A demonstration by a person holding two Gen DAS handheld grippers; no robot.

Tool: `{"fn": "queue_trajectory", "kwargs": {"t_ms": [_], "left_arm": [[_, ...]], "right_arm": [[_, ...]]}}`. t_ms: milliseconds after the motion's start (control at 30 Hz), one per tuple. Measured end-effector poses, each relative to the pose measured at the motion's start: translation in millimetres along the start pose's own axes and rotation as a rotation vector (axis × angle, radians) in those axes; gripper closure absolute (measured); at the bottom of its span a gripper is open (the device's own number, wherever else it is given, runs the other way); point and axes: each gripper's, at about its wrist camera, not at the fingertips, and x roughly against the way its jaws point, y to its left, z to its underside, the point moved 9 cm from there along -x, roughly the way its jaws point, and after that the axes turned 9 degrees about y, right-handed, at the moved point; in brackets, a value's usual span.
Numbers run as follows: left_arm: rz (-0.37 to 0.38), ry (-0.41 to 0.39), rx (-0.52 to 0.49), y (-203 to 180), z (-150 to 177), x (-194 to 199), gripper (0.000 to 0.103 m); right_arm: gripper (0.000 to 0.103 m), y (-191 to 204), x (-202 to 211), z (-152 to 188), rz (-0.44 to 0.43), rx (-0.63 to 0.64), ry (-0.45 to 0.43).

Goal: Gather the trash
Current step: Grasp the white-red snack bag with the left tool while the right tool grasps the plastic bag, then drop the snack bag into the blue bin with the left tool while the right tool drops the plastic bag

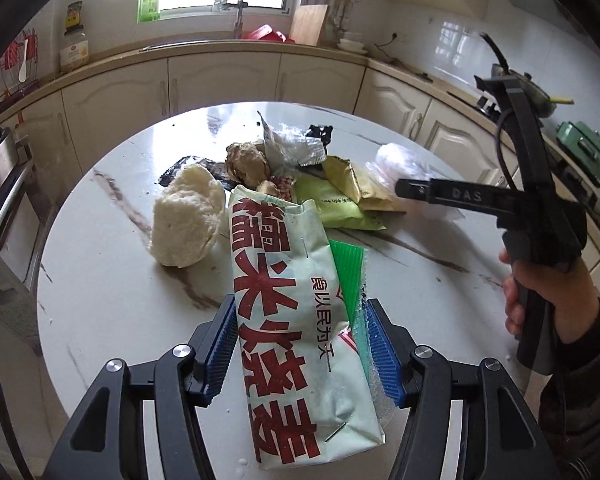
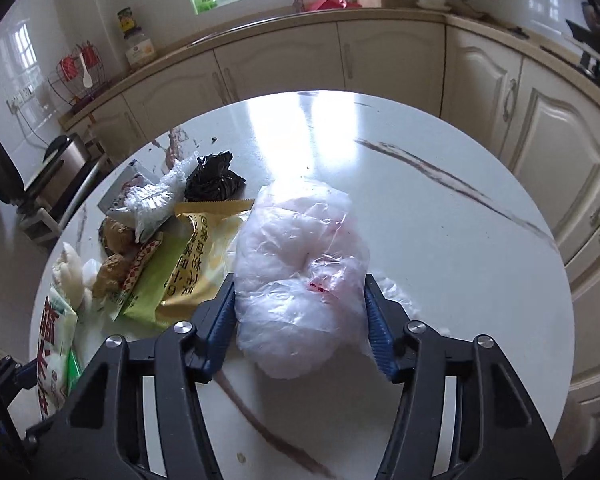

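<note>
Left wrist view: the left hand-held gripper [image 1: 300,354] has its blue ribbed pads clamped on a long pale-green packet [image 1: 296,332] with red characters, a green corrugated strip tucked beside it. Only this view shows the person's hand [image 1: 540,292] gripping the right tool's handle, and a white steamed bun [image 1: 188,220] resting on the table [image 1: 100,280].

Right wrist view: the right hand-held gripper [image 2: 300,324] squeezes a crinkly clear plastic bag [image 2: 300,264], soft and puffy, both pads touching its sides. Only here a crumpled black wrapper [image 2: 212,180] shows clearly, behind a yellow foil packet [image 2: 204,248].

The round, glossy marbled table lies bare to the right of the bag, cream cabinets [image 2: 540,152] curving beyond its edge.
</note>
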Motion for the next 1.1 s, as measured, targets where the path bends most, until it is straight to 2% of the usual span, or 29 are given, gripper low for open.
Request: {"fn": "queue_trajectory", "kwargs": {"t_ms": [167, 267, 400, 533, 800, 933, 1100], "left_arm": [[0.024, -0.042, 0.005, -1.7, 3.8, 22.6, 0.046], [0.026, -0.078, 0.013, 9.5, 11.6, 48.0, 0.046], [0.001, -0.121, 0.056, 41.6, 30.5, 83.8, 0.045], [-0.040, -0.138, 0.110, 83.6, 58.6, 114.1, 0.045], [-0.135, -0.108, 0.223, 160.4, 126.0, 157.1, 0.045], [-0.159, -0.057, 0.274, 191.7, 149.0, 151.7, 0.045], [-0.162, 0.018, 0.336, 223.3, 163.6, 123.2, 0.045]], "right_arm": [[0.048, -6.4, 50.3, 13.0, 0.025, -0.047, -0.096], [0.047, 11.4, 83.9, 21.5, -0.003, -0.035, -0.147], [0.047, 68.9, 113.7, 34.0, -0.069, 0.049, -0.181], [0.045, 156.0, 123.4, 48.6, -0.168, 0.161, -0.183], [0.045, 316.2, 87.0, 74.8, -0.302, 0.385, -0.085], [0.045, 365.1, 54.2, 86.0, -0.370, 0.433, -0.003], [0.045, 402.2, 7.7, 89.4, -0.341, 0.476, 0.069]]}}
